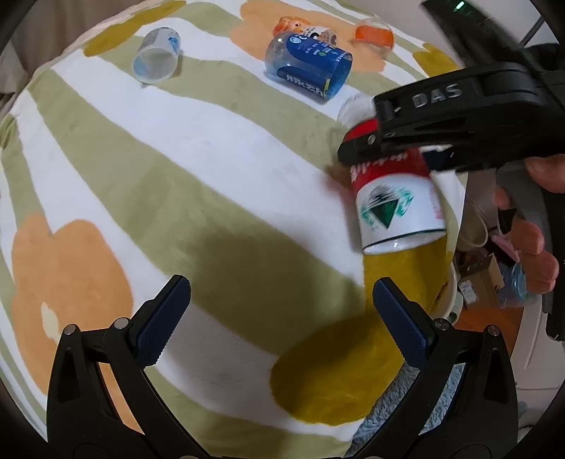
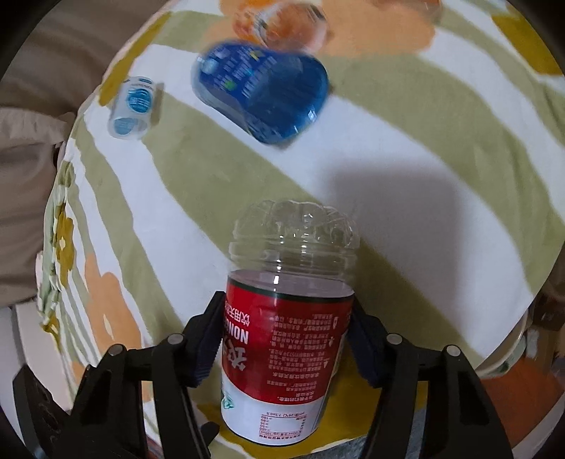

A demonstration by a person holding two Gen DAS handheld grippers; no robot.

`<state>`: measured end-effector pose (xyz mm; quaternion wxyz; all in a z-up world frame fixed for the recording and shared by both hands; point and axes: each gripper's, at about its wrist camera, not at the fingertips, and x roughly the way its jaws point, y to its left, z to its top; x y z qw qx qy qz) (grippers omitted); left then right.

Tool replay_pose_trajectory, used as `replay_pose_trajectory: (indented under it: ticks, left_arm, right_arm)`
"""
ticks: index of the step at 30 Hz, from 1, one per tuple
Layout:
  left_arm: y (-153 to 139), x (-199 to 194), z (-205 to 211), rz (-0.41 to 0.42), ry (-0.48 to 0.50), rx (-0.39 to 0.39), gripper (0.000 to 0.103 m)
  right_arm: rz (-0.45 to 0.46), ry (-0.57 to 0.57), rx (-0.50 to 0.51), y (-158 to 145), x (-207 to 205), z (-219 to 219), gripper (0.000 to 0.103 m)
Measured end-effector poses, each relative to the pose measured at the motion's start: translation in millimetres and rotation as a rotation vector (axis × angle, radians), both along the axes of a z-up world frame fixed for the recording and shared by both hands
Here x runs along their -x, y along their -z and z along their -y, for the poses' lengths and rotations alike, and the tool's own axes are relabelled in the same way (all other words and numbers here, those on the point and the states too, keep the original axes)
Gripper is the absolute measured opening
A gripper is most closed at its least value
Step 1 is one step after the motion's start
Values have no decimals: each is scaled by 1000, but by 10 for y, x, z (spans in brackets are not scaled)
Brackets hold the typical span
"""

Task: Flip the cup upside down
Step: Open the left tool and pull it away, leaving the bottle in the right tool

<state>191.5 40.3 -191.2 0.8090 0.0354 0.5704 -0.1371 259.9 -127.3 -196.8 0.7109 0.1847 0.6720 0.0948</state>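
The cup with the red and white label [image 2: 286, 349] is a cut clear plastic bottle. My right gripper [image 2: 282, 335] is shut on its red band and holds it with the ribbed base up and the open rim down, over the blanket's near edge. In the left wrist view the same cup [image 1: 395, 201] hangs tilted under the right gripper [image 1: 381, 141] at the right. My left gripper [image 1: 279, 317] is open and empty above the blanket, to the left of and below the cup.
A striped flower blanket [image 1: 212, 169] covers the surface. A blue-labelled cup [image 1: 310, 67] lies on its side at the back, a small clear cup [image 1: 155, 56] lies far left, and orange cups [image 1: 374, 33] lie behind. Clutter and floor show past the right edge [image 1: 480, 279].
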Motion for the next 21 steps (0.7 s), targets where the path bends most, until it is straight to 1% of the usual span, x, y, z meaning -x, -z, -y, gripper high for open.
replay_pose_trajectory:
  ticks: [1, 4, 6, 7, 9, 11, 14, 16, 21]
  left_arm:
    - [-1, 5, -5, 4, -4, -2, 103]
    - [10, 17, -26, 12, -21, 2, 103]
    - [31, 42, -41, 13, -31, 10, 103]
    - [45, 59, -45, 13, -34, 13, 103]
    - [72, 92, -64, 12, -41, 17, 103]
    - [87, 113, -82, 13, -49, 16, 103]
    - [108, 110, -139, 15, -68, 9, 103]
    - [117, 105, -201, 21, -90, 6, 103]
    - [129, 65, -343, 28, -138, 27, 103]
  right_arm:
    - [39, -17, 17, -74, 10, -28, 59]
    - [211, -75, 38, -357, 63, -128, 59]
    - [362, -102, 38, -531, 148, -155, 59]
    - [443, -121, 56, -600, 199, -189, 59]
    - [629, -176, 121, -680, 337, -279, 59]
    - [730, -203, 140, -643, 423, -320, 59]
    - [822, -230, 149, -511, 477, -361, 59]
    - [862, -254, 167, -443, 478, -381, 59]
    - [887, -317, 189, -355, 430, -456, 59]
